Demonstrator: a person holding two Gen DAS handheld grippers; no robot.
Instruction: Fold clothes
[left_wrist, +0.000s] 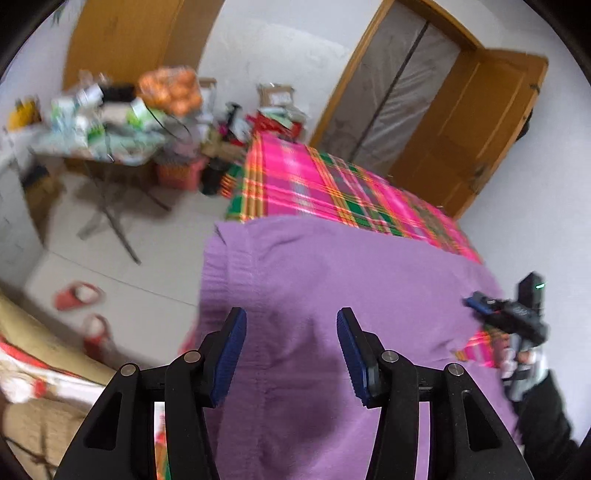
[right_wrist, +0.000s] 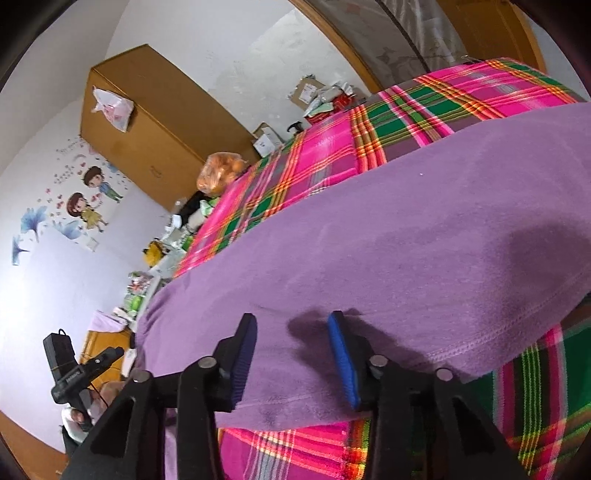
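A purple knit sweater (left_wrist: 332, 277) lies spread flat on a pink and green plaid bedcover (left_wrist: 314, 184). My left gripper (left_wrist: 291, 354) hovers over the sweater's near part, open, with nothing between its blue pads. The image is blurred by motion. My right gripper (left_wrist: 480, 304) shows small at the sweater's right edge. In the right wrist view the sweater (right_wrist: 406, 240) fills the middle, and its stitched hem runs past the right gripper (right_wrist: 293, 362). That gripper is open just above the cloth, pinching nothing. The left gripper (right_wrist: 114, 352) appears at the lower left, over the sweater's far end.
A folding table (left_wrist: 103, 147) piled with packets and a bag of oranges (left_wrist: 170, 92) stands left of the bed. Red slippers (left_wrist: 77, 295) lie on the floor. A wooden door (left_wrist: 472, 129) and a wardrobe (right_wrist: 155, 122) stand by the walls. Boxes (left_wrist: 277, 99) sit beyond the bed's far end.
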